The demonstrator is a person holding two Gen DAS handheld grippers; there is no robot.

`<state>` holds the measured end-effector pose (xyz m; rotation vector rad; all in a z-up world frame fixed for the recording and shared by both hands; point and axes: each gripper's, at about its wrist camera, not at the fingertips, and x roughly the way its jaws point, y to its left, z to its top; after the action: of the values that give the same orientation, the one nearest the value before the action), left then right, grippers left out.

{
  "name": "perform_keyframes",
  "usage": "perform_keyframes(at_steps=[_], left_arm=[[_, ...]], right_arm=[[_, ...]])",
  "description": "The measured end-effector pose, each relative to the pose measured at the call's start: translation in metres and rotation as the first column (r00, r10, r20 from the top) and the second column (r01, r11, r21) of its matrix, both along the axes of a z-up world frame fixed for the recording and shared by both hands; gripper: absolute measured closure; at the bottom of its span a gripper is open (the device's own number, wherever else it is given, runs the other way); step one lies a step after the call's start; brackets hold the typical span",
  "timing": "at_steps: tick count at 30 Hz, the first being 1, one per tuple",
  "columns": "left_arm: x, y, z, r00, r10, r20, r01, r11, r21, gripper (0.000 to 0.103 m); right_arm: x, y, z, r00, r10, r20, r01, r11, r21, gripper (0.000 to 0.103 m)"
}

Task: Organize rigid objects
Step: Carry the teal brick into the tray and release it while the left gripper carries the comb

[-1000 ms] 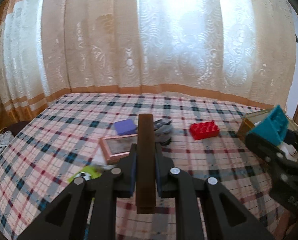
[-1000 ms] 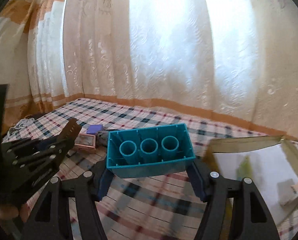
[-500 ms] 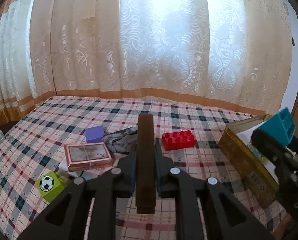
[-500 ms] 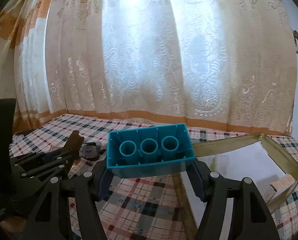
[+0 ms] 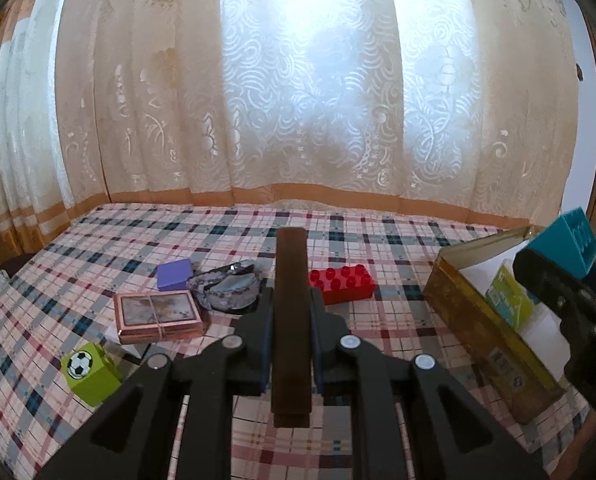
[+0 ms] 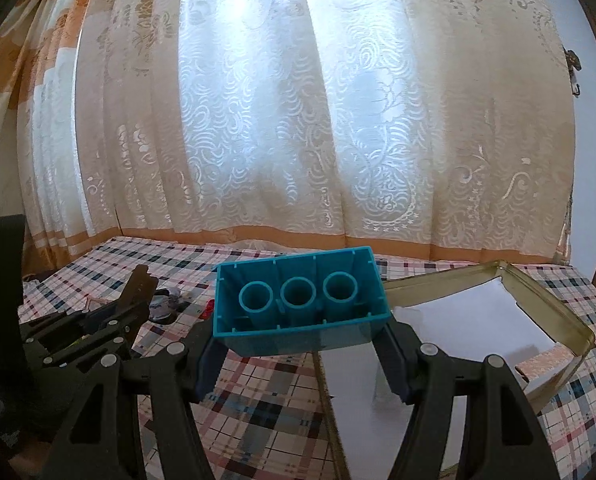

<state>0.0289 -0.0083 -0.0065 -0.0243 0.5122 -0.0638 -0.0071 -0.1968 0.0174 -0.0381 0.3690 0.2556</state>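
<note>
Left wrist view: my left tongs point(image 5: 291, 334) are pressed together on a dark brown bar point(image 5: 291, 304), which stands on edge between the pads and runs straight ahead past the tips. Beyond the tips, on the checked bed cover point(image 5: 397, 240), lies a red stud brick point(image 5: 342, 283), just right of the bar. Left of the bar lie a grey patterned pouch point(image 5: 228, 290), a purple block point(image 5: 174, 274) behind it, and a copper-framed flat box point(image 5: 157, 317) nearer to me. A green cube with a football sticker point(image 5: 90, 372) sits nearest, well left of the tongs. To the right stands an open gold tin point(image 5: 481, 328) with a green-and-white packet inside; my right tongs hold a teal brick point(image 5: 565, 242) above its far end.

Right wrist view: my right tongs point(image 6: 299, 354) stand partly spread, pinching the teal brick point(image 6: 299, 300) by its two short ends, hollow underside towards the camera, three tubes showing. The tin point(image 6: 553, 304) lies just ahead and right of the tips, its white lining bare, with a pale brown block point(image 6: 543, 362) in its near right corner. My left tongs point(image 6: 138, 280) appear at the left edge. A lace curtain point(image 6: 298, 120) hangs behind the bed.
</note>
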Motion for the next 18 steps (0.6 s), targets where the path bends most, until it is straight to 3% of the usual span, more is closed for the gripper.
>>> perform_keyframes(at_steps=[18], left_arm=[[-0.006, -0.031, 0.005, 0.999, -0.036, 0.018, 0.036, 0.999, 0.005, 0.089]], right_arm=[[0.0, -0.029, 0.006, 0.999, -0.036, 0.018, 0.036, 0.999, 0.026, 0.035]])
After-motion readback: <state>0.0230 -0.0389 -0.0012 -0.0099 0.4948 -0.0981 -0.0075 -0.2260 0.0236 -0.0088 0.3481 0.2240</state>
